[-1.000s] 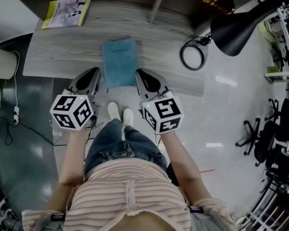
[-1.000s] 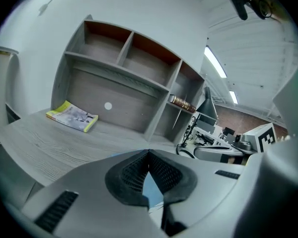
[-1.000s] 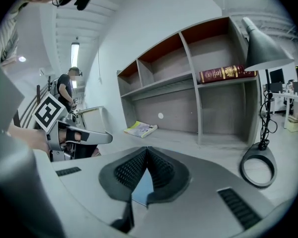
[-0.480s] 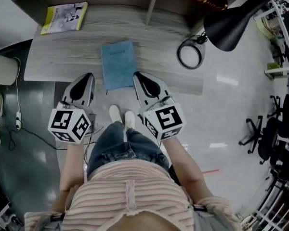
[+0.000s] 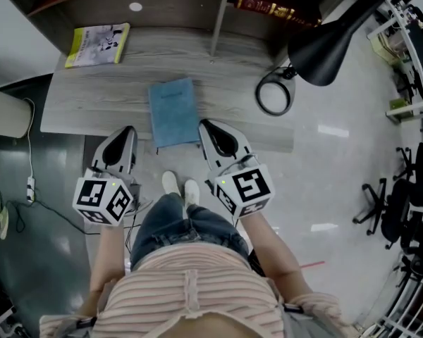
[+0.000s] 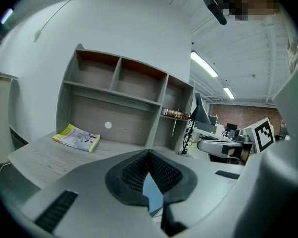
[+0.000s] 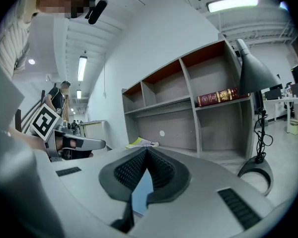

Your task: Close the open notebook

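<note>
**Notebook lying shut at the desk's front edge, both grippers clenched and empty**

The notebook (image 5: 174, 111) is lying flat on the desk (image 5: 92, 97) with its cover down. Its near edge is reaching the desk's front lip and may be overhanging slightly. The task is looking finished.

The main risk is that a nudge from either gripper sends the thin, light book sliding on the smooth wood-grain top and off that lip. A soft cover could also be springing partly open again if its spine is stiff.

The notebook is a slim blue rectangle with a matte cover.

The left gripper (image 5: 125, 132) and right gripper (image 5: 209, 127) are flanking it just beside its near corners without touching it. Each is keeping its ribbed black pads pressed together at the tips, gripping nothing.

Farther out:
- A glossy yellow-edged booklet (image 5: 97, 44) is resting at the back left.
- A black desk lamp (image 5: 324, 44) is standing on a ring-shaped base (image 5: 275, 94) at the right.
- A red book (image 7: 217, 96) is lying on the shelf.
</note>
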The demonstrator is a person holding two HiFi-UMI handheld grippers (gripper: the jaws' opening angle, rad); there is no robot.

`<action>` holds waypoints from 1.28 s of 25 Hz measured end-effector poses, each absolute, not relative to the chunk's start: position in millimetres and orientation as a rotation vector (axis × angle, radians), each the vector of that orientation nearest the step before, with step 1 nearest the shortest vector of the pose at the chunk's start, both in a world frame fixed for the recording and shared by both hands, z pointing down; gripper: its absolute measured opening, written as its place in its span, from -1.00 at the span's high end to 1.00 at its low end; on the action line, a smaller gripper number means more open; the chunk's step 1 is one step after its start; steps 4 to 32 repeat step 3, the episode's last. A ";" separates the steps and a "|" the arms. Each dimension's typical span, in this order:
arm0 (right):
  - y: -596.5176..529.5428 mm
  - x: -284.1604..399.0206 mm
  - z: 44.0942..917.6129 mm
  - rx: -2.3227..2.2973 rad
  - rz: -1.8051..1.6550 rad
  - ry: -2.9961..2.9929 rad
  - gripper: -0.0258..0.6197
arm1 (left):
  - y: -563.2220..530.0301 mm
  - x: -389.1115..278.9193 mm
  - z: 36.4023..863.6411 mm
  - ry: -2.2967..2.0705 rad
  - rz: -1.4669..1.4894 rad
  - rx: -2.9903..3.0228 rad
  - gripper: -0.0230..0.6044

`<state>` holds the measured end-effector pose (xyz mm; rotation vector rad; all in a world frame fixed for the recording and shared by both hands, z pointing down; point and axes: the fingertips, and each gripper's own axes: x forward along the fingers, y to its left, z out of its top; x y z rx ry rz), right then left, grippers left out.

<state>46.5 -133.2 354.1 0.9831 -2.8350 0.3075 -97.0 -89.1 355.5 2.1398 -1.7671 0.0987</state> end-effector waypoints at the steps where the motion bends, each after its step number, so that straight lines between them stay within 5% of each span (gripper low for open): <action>1: -130.2 47.0 353.5 0.979 0.304 -2.836 0.87 | -85.2 -96.8 354.6 -1.769 0.099 2.135 0.89; 32: -124.3 48.1 352.6 0.971 0.307 -2.840 0.87 | -77.6 -96.2 353.0 -1.772 0.098 2.124 0.89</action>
